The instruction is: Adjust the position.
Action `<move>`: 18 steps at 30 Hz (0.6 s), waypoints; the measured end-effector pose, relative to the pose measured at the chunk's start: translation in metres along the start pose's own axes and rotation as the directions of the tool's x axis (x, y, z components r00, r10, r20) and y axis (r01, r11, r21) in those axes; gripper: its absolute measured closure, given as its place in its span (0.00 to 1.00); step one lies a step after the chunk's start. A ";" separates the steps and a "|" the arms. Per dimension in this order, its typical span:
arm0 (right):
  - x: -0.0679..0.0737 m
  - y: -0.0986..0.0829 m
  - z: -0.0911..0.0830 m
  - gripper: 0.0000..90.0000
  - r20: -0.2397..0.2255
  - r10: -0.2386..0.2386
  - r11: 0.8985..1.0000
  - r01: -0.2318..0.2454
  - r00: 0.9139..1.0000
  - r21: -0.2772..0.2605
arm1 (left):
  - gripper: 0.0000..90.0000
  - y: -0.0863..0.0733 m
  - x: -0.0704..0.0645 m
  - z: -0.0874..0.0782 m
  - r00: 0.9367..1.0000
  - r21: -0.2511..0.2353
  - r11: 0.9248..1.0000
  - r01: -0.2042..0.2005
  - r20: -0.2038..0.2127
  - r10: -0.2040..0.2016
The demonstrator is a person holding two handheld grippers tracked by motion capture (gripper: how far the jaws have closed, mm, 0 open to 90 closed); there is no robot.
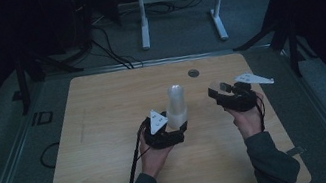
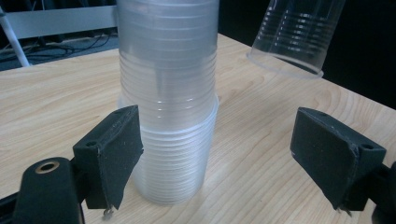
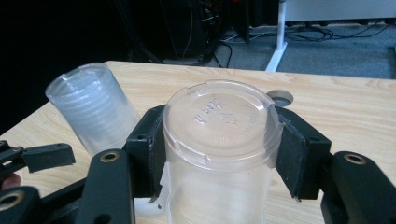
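Near the middle of the high view, on the wooden table (image 1: 107, 132), a stack of clear plastic cups (image 1: 176, 105) stands upside down, bottoms upward. The left gripper (image 1: 178, 130) sits at the foot of that stack, just below the centre of the frame, held by the person's left hand (image 1: 153, 149). In the left gripper view the stack (image 2: 168, 102) rises up the middle of the frame; the two black jaws are spread wide, the left pad close against the lower part of the stack and the right pad well apart from it, so this gripper is released. To the right of centre in the high view, the right gripper (image 1: 219, 90) is held above the table by the right hand (image 1: 248, 118). In the right gripper view a single clear cup (image 3: 219, 154) fills the lower middle of the frame, its bottom toward the camera, with both pads pressed against its sides: the gripper grasps it. The stack (image 3: 93, 107) leans at the left of that frame. In the upper right of the left gripper view the single cup (image 2: 296, 35) hangs tilted above the table, apart from the stack.
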State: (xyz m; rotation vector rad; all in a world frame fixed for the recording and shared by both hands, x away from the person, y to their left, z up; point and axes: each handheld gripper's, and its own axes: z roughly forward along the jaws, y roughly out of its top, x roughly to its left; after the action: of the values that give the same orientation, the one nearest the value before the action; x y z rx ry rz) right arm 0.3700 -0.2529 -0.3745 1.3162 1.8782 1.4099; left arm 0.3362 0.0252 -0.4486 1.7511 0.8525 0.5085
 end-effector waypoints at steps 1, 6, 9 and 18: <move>-0.001 -0.002 0.000 0.45 0.001 0.005 1.000 -0.005 1.000 0.001 | 0.18 0.000 -0.001 0.000 1.000 -0.001 1.000 -0.002 0.000 0.002; -0.003 -0.010 -0.002 0.46 -0.017 0.042 0.999 -0.042 0.999 0.000 | 0.18 0.001 -0.002 0.000 1.000 0.001 1.000 -0.008 0.002 0.008; -0.004 -0.014 -0.002 0.46 -0.028 0.060 0.998 -0.060 0.998 0.004 | 0.18 0.001 -0.003 0.000 1.000 0.003 1.000 -0.012 0.005 0.012; -0.005 -0.027 0.002 0.46 -0.047 0.101 0.995 -0.100 0.994 0.027 | 0.18 0.000 -0.004 0.000 1.000 0.007 1.000 -0.019 0.014 0.019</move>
State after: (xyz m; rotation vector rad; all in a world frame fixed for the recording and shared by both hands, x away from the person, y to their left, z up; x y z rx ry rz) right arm 0.3620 -0.2571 -0.4005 1.4181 1.8891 1.4853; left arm 0.3336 0.0217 -0.4482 1.7693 0.8295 0.5060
